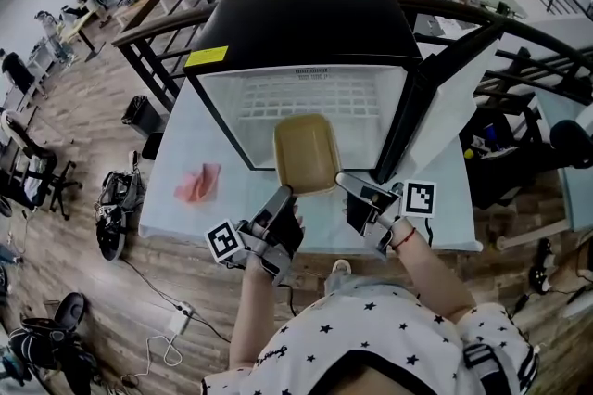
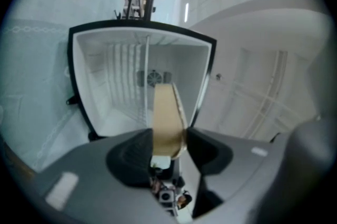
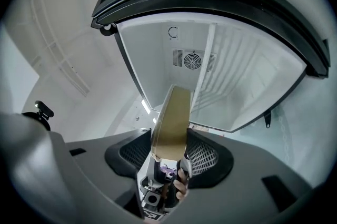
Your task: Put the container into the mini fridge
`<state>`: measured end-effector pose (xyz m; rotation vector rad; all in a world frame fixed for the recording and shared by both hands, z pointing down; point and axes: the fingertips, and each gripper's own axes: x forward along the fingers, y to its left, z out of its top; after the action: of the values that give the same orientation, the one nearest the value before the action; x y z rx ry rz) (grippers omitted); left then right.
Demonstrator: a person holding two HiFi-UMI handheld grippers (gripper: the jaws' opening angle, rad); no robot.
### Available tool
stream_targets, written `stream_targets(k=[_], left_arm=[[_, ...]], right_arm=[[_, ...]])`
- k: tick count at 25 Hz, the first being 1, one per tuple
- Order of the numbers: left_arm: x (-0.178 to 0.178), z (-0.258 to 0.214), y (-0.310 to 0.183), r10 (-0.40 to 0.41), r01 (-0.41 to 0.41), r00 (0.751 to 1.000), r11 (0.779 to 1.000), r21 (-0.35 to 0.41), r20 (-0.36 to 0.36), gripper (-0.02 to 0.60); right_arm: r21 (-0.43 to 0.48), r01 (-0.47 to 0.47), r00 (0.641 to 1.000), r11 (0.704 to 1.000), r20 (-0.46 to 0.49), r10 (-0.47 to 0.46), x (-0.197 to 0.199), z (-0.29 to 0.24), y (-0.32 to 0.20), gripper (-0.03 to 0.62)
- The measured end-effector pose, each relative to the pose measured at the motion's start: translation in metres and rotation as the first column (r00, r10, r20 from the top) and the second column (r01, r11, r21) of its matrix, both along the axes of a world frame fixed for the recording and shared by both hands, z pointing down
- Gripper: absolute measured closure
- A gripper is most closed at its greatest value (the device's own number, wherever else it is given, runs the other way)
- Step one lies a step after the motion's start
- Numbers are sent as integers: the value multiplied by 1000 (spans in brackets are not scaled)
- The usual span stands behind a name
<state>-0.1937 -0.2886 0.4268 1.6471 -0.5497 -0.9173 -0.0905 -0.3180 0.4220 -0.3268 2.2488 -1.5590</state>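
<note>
Both grippers are clenched on the one container (image 1: 306,152), each pinching its near rim. In the left gripper view, the left gripper (image 2: 168,150) has its fingers (image 2: 129,157) partly apart, pressed against either face of the tan wall of the container (image 2: 167,120), which stands edge-on between them. In the right gripper view, the right gripper (image 3: 169,157) does the same: its ribbed fingers (image 3: 206,157) clamp the container (image 3: 172,120) from both sides.

From the head view, the left gripper (image 1: 281,197) takes the near left corner and the right gripper (image 1: 347,183) the near right corner.

There are two grippers, one container, one mini fridge (image 1: 306,22) and one pink cloth (image 1: 199,183).

The container is a shallow tan tray with rounded corners, its open side up, showing only its own tan floor. It is held level above the counter (image 1: 171,157) at the fridge's open front, with its far end inside the opening and its near end sticking out over the counter.

The mini fridge stands on the counter with its door (image 1: 445,115) swung open to the right. Its white inside (image 3: 253,75) shows a wire shelf and a round fan vent (image 3: 192,60) on the back wall. The pink cloth lies on the counter, left of the fridge and well apart from the container.
</note>
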Motion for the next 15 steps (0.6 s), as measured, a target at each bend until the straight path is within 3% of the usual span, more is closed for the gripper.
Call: stream_targets(k=[15], left_arm=[[5, 4, -56, 16, -17, 1000, 1000, -27, -21, 377]], right_arm=[[-37, -81, 997, 996, -12, 81, 9, 6, -46, 378]])
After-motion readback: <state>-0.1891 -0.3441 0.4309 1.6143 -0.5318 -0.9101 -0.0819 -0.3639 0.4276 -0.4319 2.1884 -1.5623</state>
